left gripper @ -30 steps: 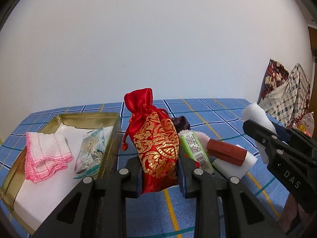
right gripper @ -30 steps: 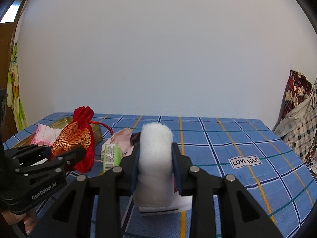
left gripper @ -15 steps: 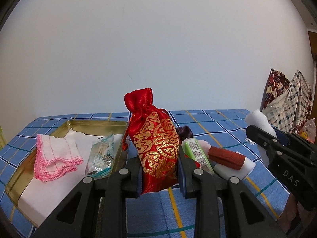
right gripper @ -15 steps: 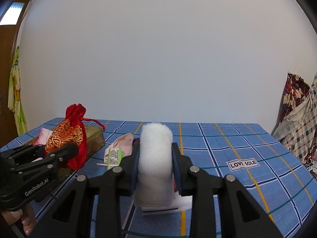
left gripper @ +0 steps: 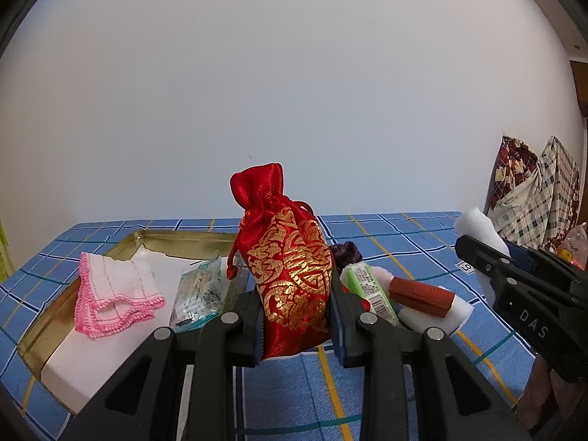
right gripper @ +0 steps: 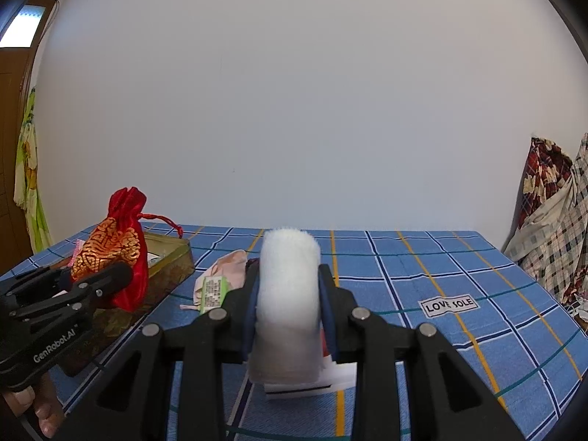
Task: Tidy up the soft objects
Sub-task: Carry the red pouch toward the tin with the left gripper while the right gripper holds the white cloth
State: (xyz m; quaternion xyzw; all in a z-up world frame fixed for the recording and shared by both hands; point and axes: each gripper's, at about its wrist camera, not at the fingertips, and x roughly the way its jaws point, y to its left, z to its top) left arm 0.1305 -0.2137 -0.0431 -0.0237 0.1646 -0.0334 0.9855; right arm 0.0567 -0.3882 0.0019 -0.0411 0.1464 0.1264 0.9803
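Note:
My left gripper (left gripper: 297, 316) is shut on a red and gold drawstring pouch (left gripper: 290, 268), held upright above the blue checked cloth, beside the gold tin (left gripper: 36, 330). In the tin lie a pink-edged cloth (left gripper: 114, 290) and a clear packet (left gripper: 198, 290) on white padding. My right gripper (right gripper: 288, 308) is shut on a fluffy white roll (right gripper: 286, 294), held above the cloth. In the right wrist view the pouch (right gripper: 117, 246) and left gripper (right gripper: 95, 286) show at the left, in front of the tin (right gripper: 172, 257).
On the cloth right of the pouch lie a green packet (left gripper: 371, 286), a dark red bar (left gripper: 419, 294) on a white pad, and a dark purple item (left gripper: 345, 251). A pink cloth (right gripper: 228, 264) lies behind the packet. Patterned fabric (left gripper: 533, 191) hangs at the far right.
The left gripper with the pouch has drifted a little, so the tin sits further right and more of the wall shows. The right gripper still grips the white roll in the same place.

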